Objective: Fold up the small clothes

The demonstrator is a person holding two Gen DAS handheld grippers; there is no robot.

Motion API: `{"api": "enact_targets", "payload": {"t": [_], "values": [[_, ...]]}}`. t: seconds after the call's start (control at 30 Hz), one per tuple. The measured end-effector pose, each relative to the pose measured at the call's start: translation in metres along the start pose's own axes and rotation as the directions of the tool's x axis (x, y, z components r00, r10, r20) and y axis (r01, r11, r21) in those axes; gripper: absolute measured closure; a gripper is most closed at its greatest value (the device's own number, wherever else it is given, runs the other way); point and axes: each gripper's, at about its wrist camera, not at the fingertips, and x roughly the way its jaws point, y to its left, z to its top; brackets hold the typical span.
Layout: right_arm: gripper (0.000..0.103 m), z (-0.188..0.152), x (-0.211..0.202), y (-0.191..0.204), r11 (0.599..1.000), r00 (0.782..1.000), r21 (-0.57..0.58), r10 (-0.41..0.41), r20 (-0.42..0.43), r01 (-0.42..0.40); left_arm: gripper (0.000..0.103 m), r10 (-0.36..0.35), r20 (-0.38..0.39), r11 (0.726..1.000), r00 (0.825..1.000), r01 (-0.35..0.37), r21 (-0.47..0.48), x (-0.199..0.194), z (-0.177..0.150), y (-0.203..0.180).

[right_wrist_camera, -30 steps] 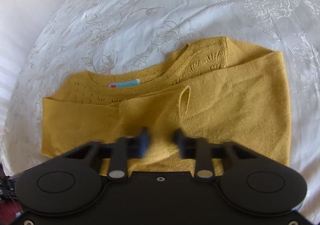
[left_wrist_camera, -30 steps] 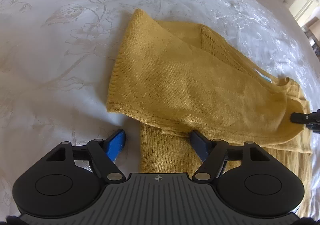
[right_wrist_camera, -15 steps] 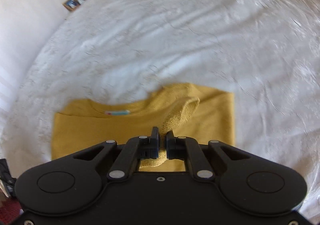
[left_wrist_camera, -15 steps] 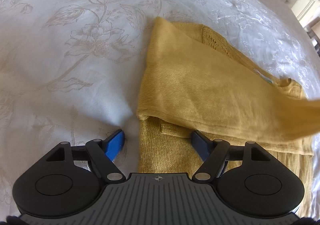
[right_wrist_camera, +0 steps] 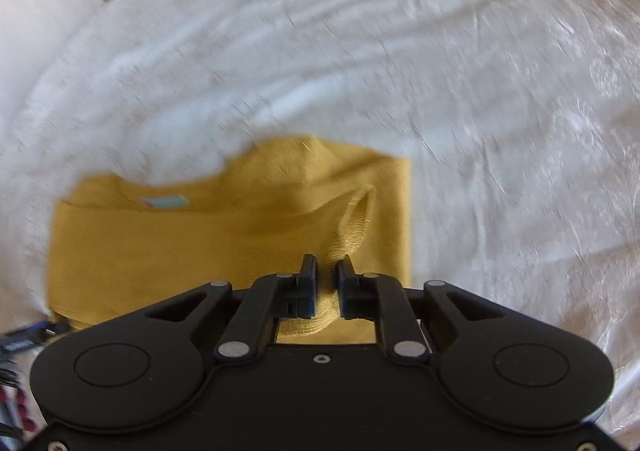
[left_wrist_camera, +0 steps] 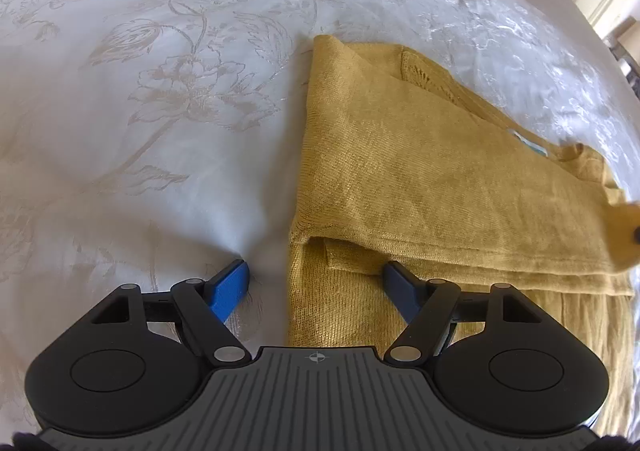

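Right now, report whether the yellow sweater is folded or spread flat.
Partly folded: the yellow sweater lies in overlapping layers, and the right gripper pinches its sleeve.

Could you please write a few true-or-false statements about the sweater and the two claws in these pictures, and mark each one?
1. The right claw is shut on a fold of the mustard sweater. True.
2. The left claw is clamped on the sweater. False: it is open, one blue finger on the white bedspread, the other at the sweater's edge.
3. The sweater has a light blue neck label. True.
4. The sweater lies on a bare wooden table. False: it lies on the white embroidered bedspread.
5. The right wrist view is sharp. False: it is motion-blurred.
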Motion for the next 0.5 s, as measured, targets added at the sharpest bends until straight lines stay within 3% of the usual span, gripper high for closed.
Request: {"api": "enact_targets", "payload": {"t": [0.03,0.1,0.13,0.2,0.4,0.5], "values": [[0.061,-0.004,0.003,-0.002,1.0,1.0,0.004,-0.028,-0.011,0.028,0.03,-0.003,-0.004,1.0,1.0,0.003,0.006,-0.001,0.0,0.001],[0.04,-0.009,0.002,-0.007,0.999,0.999,0.032,-0.039,-0.007,0.039,0.029,0.0,-0.008,1.0,1.0,0.0,0.015,-0.006,0.001,0.002],[0.034,-0.014,-0.001,-0.01,0.999,0.999,0.042,-0.032,0.003,0.032,0.026,0.005,-0.008,1.0,1.0,-0.005,0.017,-0.01,0.0,0.004],[0.029,-0.02,-0.008,-0.01,0.998,0.999,0.029,-0.051,0.015,0.051,0.019,0.013,0.008,1.0,1.0,-0.013,0.017,-0.021,0.0,0.006],[0.007,-0.024,-0.021,-0.001,0.998,0.996,0.012,-0.057,0.068,0.056,0.01,0.001,0.114,0.999,0.994,-0.004,0.033,-0.048,0.019,0.0],[0.005,-0.019,-0.015,0.013,0.999,0.997,-0.002,-0.038,0.068,0.038,0.007,-0.005,0.128,0.999,0.992,0.0,0.034,-0.037,0.037,-0.008]]}}
